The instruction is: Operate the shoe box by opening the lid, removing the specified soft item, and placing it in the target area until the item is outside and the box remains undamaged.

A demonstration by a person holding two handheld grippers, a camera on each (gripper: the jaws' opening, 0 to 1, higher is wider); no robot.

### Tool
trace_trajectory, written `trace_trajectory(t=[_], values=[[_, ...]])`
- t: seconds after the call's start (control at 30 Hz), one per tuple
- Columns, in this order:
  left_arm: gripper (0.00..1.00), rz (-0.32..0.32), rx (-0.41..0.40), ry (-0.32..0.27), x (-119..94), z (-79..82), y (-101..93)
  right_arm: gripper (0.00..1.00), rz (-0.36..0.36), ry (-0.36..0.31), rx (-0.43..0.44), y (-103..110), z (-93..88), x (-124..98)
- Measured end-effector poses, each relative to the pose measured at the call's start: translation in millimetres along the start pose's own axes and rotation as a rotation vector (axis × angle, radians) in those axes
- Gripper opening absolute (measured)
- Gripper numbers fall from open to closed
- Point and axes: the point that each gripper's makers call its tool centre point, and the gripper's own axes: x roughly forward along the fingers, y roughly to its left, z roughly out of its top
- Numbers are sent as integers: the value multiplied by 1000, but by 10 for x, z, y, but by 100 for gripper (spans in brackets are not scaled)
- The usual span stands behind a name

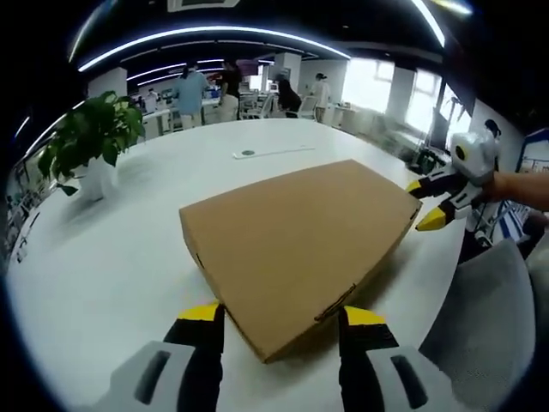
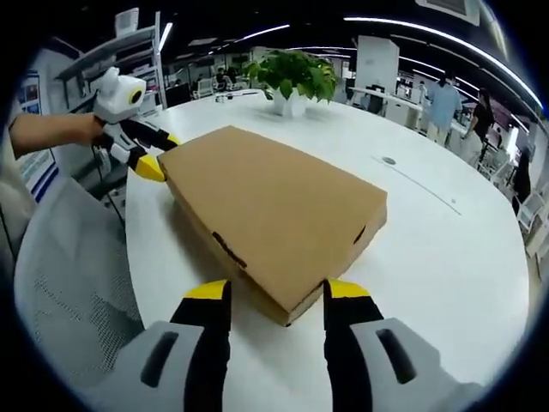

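A closed brown cardboard shoe box (image 1: 300, 240) lies flat on the white table (image 1: 103, 257), lid down. My left gripper (image 1: 283, 315) stands open, its yellow-tipped jaws on either side of the box's near corner. At the opposite corner a hand holds my right gripper (image 1: 426, 203), also open. In the right gripper view the same box (image 2: 274, 202) has its near corner between the spread jaws of my right gripper (image 2: 276, 292). My left gripper (image 2: 147, 154) sits open at the box's far left corner. The box's contents are hidden.
A potted green plant (image 1: 90, 142) (image 2: 292, 75) stands on the table beyond the box. A grey mesh chair (image 1: 485, 318) (image 2: 69, 275) is at the table's edge. A small round port (image 1: 248, 154) is set in the tabletop. Several people stand far back.
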Motion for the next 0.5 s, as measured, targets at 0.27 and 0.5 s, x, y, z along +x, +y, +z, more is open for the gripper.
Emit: trace_trajectory(t=[0.27, 0.5], values=[[54, -7, 20, 9, -101, -71, 103, 39, 6, -12, 8, 203, 42, 42], [55, -15, 43, 19, -157, -114, 187, 38, 10, -16, 3, 353, 73, 76]])
